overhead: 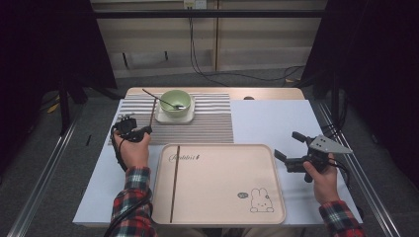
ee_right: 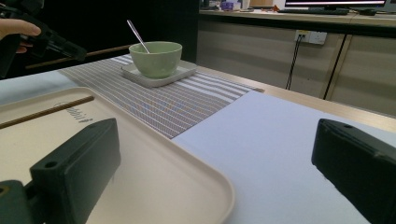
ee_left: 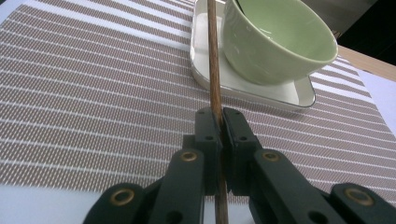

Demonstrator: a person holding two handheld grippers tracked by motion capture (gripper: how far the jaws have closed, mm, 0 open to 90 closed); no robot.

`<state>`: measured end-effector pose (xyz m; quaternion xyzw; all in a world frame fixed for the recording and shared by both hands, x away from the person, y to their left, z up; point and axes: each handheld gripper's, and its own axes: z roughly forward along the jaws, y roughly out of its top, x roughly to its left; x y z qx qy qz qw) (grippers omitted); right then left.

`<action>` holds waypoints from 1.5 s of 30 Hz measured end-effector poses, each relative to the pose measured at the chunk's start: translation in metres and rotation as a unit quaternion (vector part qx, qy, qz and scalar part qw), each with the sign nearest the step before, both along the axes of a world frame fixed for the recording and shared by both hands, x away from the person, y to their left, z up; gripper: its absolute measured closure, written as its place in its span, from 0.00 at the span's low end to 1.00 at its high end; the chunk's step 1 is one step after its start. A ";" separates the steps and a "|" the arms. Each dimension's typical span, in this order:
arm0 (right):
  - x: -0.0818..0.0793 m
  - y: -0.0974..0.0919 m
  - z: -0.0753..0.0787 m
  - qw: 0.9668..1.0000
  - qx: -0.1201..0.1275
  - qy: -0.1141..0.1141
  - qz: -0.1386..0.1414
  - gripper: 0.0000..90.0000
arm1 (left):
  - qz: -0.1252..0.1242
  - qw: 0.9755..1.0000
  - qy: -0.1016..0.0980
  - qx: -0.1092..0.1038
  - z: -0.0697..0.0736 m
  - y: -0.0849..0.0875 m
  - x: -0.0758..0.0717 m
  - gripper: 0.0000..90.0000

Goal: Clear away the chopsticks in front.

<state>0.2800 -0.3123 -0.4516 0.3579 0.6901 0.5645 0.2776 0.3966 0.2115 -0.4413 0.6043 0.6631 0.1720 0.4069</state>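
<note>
Nearest to the person lies the beige tray [overhead: 217,197], and on its left part rests one brown chopstick [overhead: 174,182]. Its long axis runs from the near edge of the tray toward the far edge, almost straight.

To the right of the tray, the right hand-held gripper [overhead: 289,148] hovers over the white tabletop [overhead: 267,121]. Its jaws stand wide apart and nothing is between them.

Beyond the tray's left corner, the left hand-held gripper [overhead: 146,130] is clenched on a second chopstick [overhead: 153,112]. In the left gripper view the two jaws press the brown stick [ee_left: 215,70] from both sides. This chopstick points away from the person, toward the far side of the tabletop, above the striped placemat [overhead: 207,123]. Its far end comes just beside the white saucer [overhead: 174,117].

On the saucer stands a green bowl [overhead: 175,102], and a metal spoon [overhead: 160,98] leans in it with the handle going to the left.
</note>
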 end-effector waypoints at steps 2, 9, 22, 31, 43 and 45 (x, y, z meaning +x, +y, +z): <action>0.000 0.000 0.000 1.000 0.000 0.000 0.000 0.01 | 0.000 1.000 -0.006 0.005 0.000 0.001 -0.004 0.95; 0.001 0.001 0.000 1.000 0.003 -0.002 0.001 0.01 | 0.004 1.000 -0.015 0.006 0.002 0.001 -0.020 0.95; 0.001 0.001 0.000 1.000 0.001 -0.004 0.004 0.01 | 0.009 1.000 -0.015 -0.011 0.001 0.002 -0.045 0.95; 0.001 0.001 0.001 1.000 0.004 -0.004 0.003 0.01 | 0.012 1.000 -0.015 -0.003 -0.002 -0.001 -0.060 0.95; 0.001 0.001 0.001 1.000 0.002 -0.005 0.004 0.01 | 0.013 1.000 -0.021 -0.018 -0.007 -0.004 -0.078 0.95; 0.001 0.001 0.001 1.000 0.002 -0.005 0.002 0.01 | 0.017 0.999 -0.021 -0.028 -0.008 -0.005 -0.081 0.95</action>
